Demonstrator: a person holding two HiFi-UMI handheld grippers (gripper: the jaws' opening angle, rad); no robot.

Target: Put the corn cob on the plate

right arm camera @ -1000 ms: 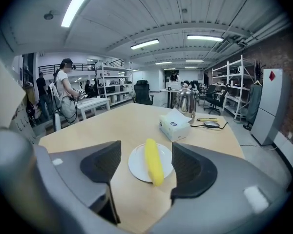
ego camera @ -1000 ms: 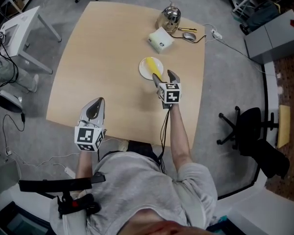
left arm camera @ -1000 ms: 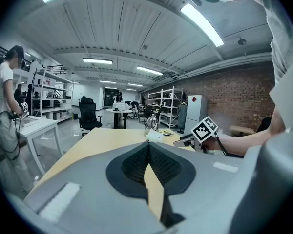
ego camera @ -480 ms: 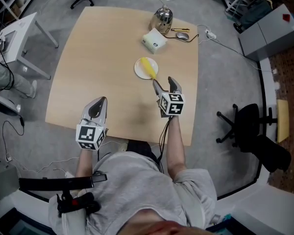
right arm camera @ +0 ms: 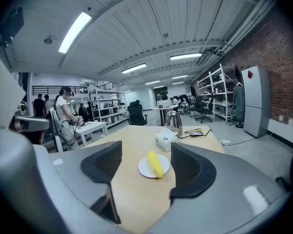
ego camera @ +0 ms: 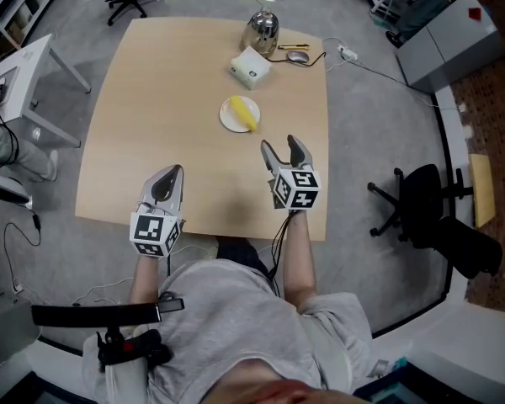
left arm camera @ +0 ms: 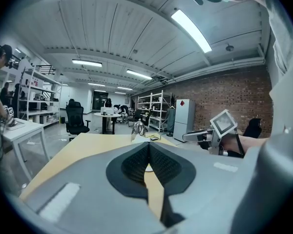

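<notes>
The bench (ego camera: 151, 124) carries everything here, and each place below is given from the plate (ego camera: 230, 123), which sits toward the bench's far side.

The right gripper (ego camera: 280, 145) hangs over the bench on the near side of the plate, a little to its right and apart from it. Its fingers (right arm camera: 103, 163) are spread wide with nothing between them, and the right gripper view looks through that gap straight at the plate. The left gripper (ego camera: 173, 172) is well apart from the plate, nearer the person and off to its left, close to the bench's near edge. Its fingers (left arm camera: 136, 162) are pressed together and grip nothing.

Beyond the plate stands a shiny kettle (ego camera: 260, 32). A white box (ego camera: 249, 66) sits between the kettle and the plate, near the plate's far rim. A mouse (ego camera: 298, 56) on a cable lies beyond the plate and to its right.

The corn cob (ego camera: 242, 112) lies on the plate, across its middle, with one end reaching toward the near-right rim. Neither gripper touches it.

From how things lie, the task looks finished: the cob rests on the plate and has been let go. I judge that nothing is left but to take the right gripper clear. Whether the cob's end slightly overhangs the rim I cannot tell.
</notes>
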